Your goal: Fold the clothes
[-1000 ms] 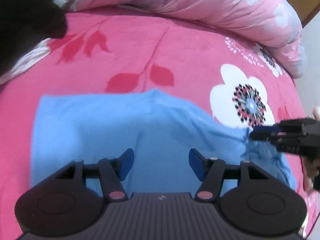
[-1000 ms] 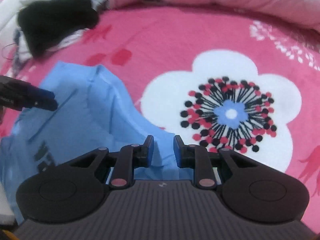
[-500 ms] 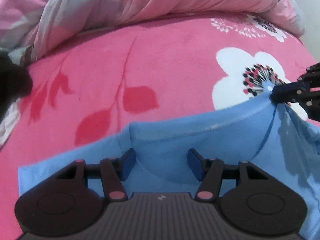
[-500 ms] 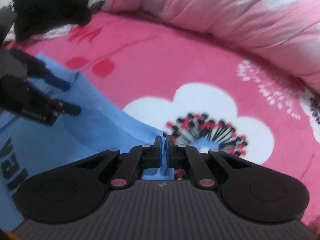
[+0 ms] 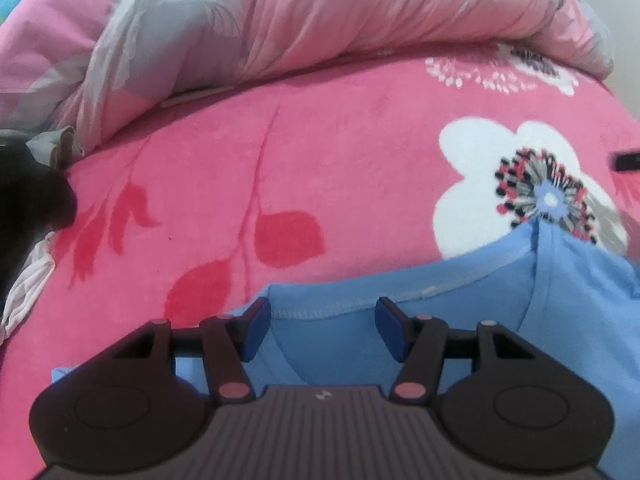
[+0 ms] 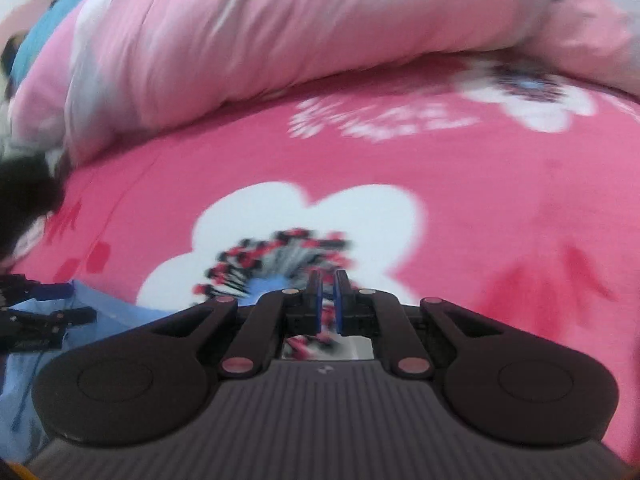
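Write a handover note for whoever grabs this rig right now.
Left claw: open, pads either side of the blue shirt collar, not gripping.
Right claw: shut, nothing between its pads, over the white flower on the pink blanket, clear of the shirt.
Shirt: lies on the blanket, one edge drawn to a peak by the flower.
Done: no fold visible.
Left: flatten, then fold.
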`<state>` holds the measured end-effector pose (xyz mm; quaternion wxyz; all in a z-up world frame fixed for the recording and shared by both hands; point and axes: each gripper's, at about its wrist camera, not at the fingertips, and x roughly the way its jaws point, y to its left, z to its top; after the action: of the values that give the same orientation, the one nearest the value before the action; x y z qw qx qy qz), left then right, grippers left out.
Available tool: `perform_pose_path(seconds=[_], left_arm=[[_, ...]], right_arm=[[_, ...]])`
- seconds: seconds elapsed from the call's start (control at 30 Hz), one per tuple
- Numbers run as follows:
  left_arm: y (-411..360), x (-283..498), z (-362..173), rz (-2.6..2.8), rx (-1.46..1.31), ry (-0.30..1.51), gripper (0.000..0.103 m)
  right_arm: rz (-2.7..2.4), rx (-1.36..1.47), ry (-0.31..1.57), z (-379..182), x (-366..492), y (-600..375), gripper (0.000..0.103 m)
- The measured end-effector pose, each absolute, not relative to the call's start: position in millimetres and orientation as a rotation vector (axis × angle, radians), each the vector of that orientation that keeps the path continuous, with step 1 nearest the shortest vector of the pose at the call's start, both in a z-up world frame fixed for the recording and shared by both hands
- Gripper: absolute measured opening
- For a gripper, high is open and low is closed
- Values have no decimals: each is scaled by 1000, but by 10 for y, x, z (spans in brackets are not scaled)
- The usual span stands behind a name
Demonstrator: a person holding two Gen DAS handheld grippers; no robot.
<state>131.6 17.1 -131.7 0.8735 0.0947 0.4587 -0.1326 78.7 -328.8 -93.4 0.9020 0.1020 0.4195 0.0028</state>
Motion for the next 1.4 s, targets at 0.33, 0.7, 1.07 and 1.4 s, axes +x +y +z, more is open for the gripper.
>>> perform_pose_path(seconds=[0.33, 0.7, 1.07, 1.4], left_arm=[[-240, 1011, -1051, -444, 138, 917, 62], [-1208, 287, -1220, -774, 268, 936, 61], [-1620, 315, -1335, -729, 364, 901, 61], [-1791, 433, -1485, -681, 434, 889, 60]], right_arm=[[47, 278, 1091, -943, -456, -3637, 43], [77, 160, 1116, -1290, -601, -3721, 0], [-145, 380, 999, -1080, -652, -4378, 22], [-286, 751, 976, -1517, -958, -4501, 23]])
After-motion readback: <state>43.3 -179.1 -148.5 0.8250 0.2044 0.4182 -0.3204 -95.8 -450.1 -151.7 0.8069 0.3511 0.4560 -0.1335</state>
